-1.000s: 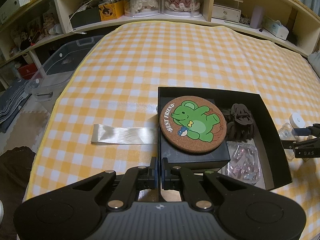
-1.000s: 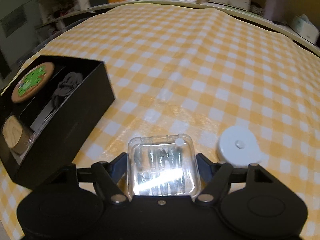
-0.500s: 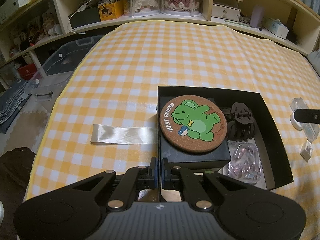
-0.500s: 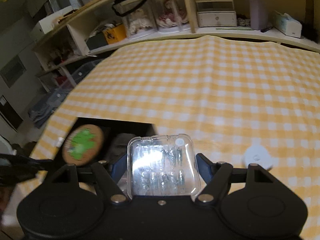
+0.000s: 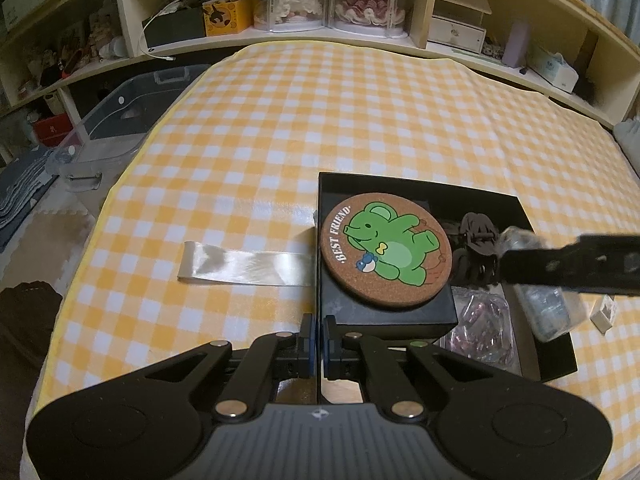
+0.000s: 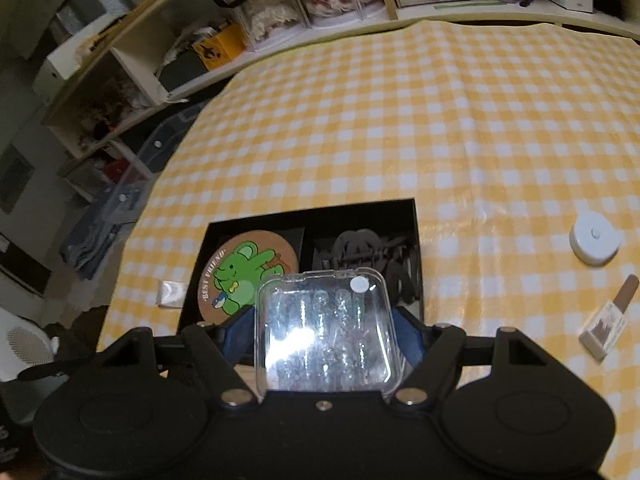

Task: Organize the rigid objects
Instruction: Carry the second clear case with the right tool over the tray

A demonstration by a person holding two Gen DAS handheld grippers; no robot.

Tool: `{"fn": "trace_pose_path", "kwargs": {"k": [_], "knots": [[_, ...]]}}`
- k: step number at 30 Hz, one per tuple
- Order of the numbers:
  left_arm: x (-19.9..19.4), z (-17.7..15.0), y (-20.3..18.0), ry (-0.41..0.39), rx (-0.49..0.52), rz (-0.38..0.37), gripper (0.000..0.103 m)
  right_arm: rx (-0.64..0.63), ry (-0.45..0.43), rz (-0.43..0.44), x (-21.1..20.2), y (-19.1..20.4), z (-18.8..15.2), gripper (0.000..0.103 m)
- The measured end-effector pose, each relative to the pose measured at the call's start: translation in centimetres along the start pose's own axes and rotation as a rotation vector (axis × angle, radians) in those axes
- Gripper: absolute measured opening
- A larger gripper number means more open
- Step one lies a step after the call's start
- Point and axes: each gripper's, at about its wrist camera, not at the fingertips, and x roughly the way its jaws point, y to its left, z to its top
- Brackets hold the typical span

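Right wrist view: your right gripper (image 6: 326,334) clamps the clear case (image 6: 326,332) above the box (image 6: 416,216), ready to drop in; your left gripper (image 5: 319,344) pinches the box wall, steadying it.

cluttered wooden shelves (image 5: 420,36) behind yellow-checked tablecloth (image 5: 320,120); dim light.

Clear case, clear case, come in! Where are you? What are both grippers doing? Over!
Left gripper shut on black box wall. Right gripper grips clear case above box. Hair clips below.
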Motion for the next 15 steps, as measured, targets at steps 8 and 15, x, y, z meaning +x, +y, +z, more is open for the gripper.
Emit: {"fn": "trace_pose_path", "kwargs": {"k": [8, 15], "knots": [[-0.2, 0.0, 0.0, -0.003, -0.009, -0.008, 0.004, 0.028, 0.010, -0.135, 1.7, 1.0, -0.8, 0.074], [-0.2, 0.0, 0.1, -0.004, -0.011, -0.009, 0.004, 0.054, 0.029, -0.162, 2.7, 0.8, -1.0, 0.075]]}}
